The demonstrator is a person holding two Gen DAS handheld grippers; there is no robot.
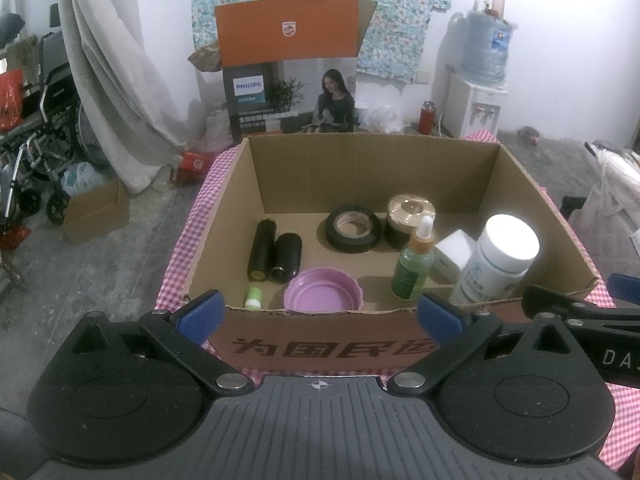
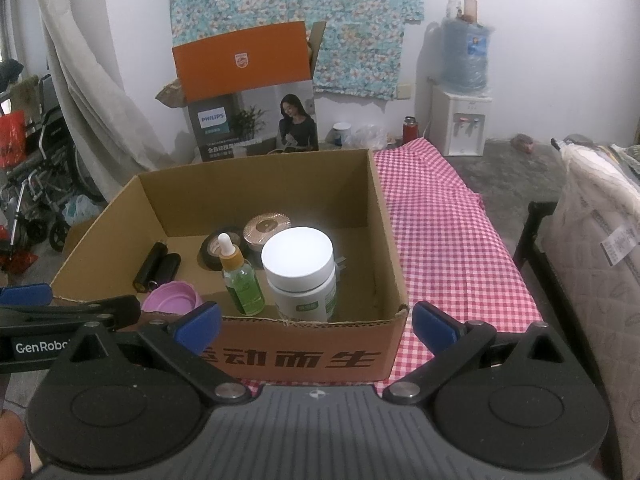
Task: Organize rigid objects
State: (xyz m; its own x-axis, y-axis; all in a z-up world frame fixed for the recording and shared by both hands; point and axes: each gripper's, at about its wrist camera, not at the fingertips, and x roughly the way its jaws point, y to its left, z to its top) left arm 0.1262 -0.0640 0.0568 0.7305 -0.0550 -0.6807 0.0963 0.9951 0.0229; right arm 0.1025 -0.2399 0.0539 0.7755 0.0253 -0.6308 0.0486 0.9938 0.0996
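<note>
An open cardboard box (image 1: 320, 344) (image 2: 304, 356) stands on the checked cloth in both views. Inside it I see two black cylinders (image 1: 274, 254) (image 2: 158, 266), a black tape roll (image 1: 353, 229), a gold-lidded jar (image 1: 410, 216) (image 2: 266, 230), a green dropper bottle (image 1: 414, 268) (image 2: 242, 284), a white pill bottle (image 1: 498, 260) (image 2: 302, 276), a purple lid (image 1: 324, 289) (image 2: 170, 298), a white block (image 1: 454, 254) and a small green tube (image 1: 253, 297). My left gripper (image 1: 320, 314) and right gripper (image 2: 316, 322) hover open in front of the box's near wall, both with nothing between their fingers.
A pink checked cloth (image 2: 440, 240) covers the table to the right of the box. Behind stand a Philips carton (image 1: 290, 80), a water dispenser (image 1: 478, 96) and a red flask (image 1: 425, 117). A wheelchair (image 1: 36, 152) and curtain are at the left, bedding (image 2: 596, 240) at the right.
</note>
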